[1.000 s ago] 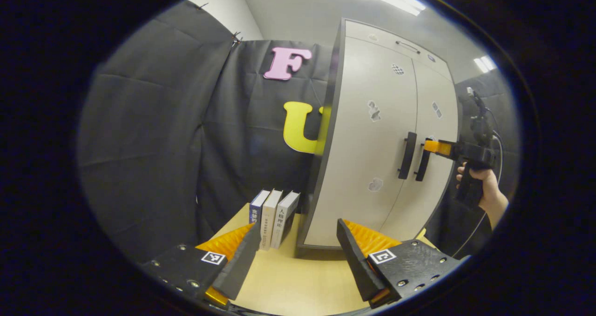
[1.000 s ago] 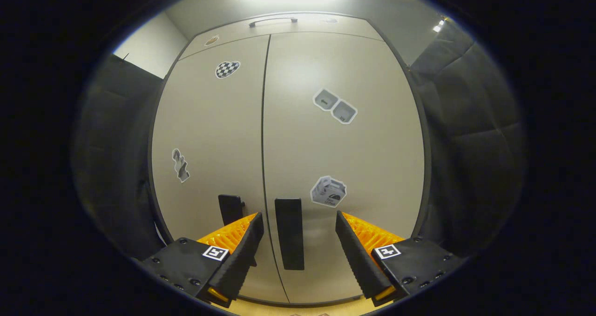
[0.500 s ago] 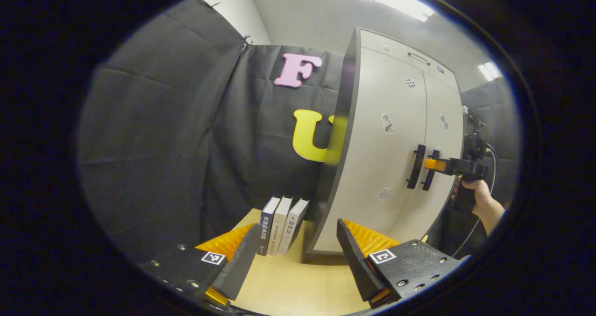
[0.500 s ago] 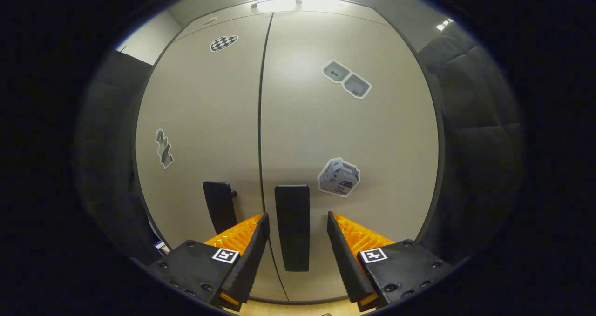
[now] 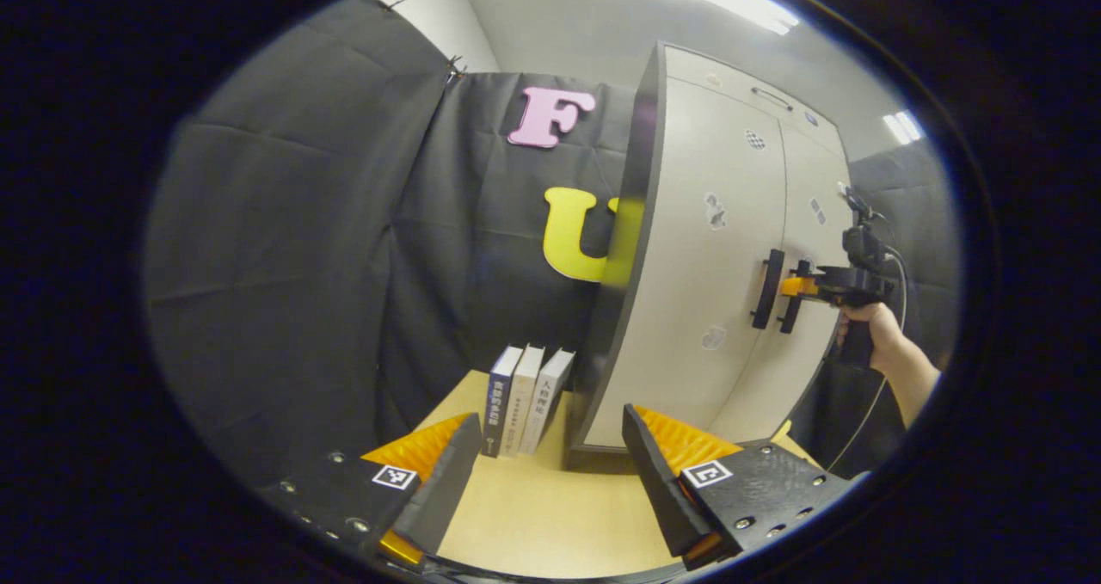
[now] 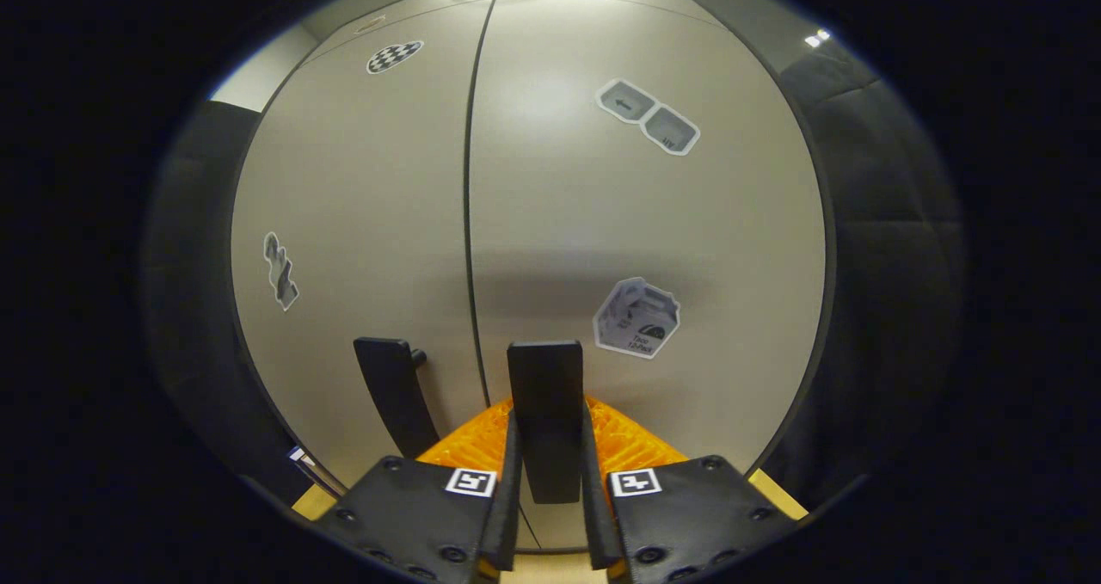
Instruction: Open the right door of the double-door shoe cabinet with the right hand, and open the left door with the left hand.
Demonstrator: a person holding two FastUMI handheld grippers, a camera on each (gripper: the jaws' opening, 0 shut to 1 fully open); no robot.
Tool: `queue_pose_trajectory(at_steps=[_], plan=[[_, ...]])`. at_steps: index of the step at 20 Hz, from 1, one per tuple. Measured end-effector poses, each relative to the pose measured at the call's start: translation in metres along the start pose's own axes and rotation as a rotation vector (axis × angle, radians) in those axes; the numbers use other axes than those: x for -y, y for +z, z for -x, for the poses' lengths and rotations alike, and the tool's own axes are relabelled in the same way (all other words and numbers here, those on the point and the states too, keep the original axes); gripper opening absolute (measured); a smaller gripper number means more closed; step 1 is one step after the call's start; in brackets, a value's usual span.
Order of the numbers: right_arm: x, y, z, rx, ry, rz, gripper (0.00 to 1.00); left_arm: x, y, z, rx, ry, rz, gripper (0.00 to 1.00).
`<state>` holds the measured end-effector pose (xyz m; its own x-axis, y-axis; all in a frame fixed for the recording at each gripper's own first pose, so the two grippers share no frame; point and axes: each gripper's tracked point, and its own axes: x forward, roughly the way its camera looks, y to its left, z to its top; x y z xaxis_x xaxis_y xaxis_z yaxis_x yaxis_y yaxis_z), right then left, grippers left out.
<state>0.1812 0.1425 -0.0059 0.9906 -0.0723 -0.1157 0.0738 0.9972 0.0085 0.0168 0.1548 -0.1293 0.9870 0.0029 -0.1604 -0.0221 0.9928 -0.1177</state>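
A beige double-door shoe cabinet (image 5: 688,248) stands on a wooden table, both doors flush with its front. In the right gripper view the right door (image 6: 654,223) carries a black vertical handle (image 6: 544,395), and my right gripper (image 6: 546,464) is shut on it, both fingers pressing its sides. The left door (image 6: 361,205) has its own black handle (image 6: 391,390) just beside. In the left gripper view my left gripper (image 5: 550,472) hangs open over the tabletop, well left of the cabinet front, with nothing between its fingers. Farther off there, a hand holds the right gripper (image 5: 796,286) at the handles.
Three books (image 5: 525,399) stand upright on the wooden table (image 5: 550,515) against the cabinet's left side. Black cloth walls close in on both sides. Stickers dot the doors, and a drawer with a thin handle (image 5: 768,95) tops the cabinet.
My right gripper has moved in and shut its fingers on the right door's handle. The left gripper has drifted a little, staying open over the table.
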Motion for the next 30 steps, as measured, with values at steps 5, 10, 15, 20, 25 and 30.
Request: queue_pose_trajectory(at_steps=[5,10,15,20,25,30], plan=[[-0.001,0.001,0.002,0.003,0.079,0.023,0.12,0.021,-0.008,-0.002,0.0,-0.029,0.003,0.94],[0.0,-0.001,0.005,0.004,0.119,0.034,0.05,0.044,-0.017,-0.004,-0.023,-0.072,-0.032,0.95],[0.003,0.003,0.024,0.013,0.155,0.057,0.04,0.064,-0.024,-0.008,-0.031,-0.095,-0.031,0.94],[0.015,-0.005,0.053,0.029,0.201,0.033,0.05,0.088,-0.034,-0.005,-0.074,-0.103,-0.066,0.96],[0.019,-0.007,0.068,0.019,0.288,0.031,0.04,0.126,-0.035,0.013,-0.062,-0.07,-0.083,0.94],[0.031,-0.013,0.091,0.002,0.382,0.041,0.04,0.182,-0.046,0.036,-0.061,-0.069,-0.091,0.94]])
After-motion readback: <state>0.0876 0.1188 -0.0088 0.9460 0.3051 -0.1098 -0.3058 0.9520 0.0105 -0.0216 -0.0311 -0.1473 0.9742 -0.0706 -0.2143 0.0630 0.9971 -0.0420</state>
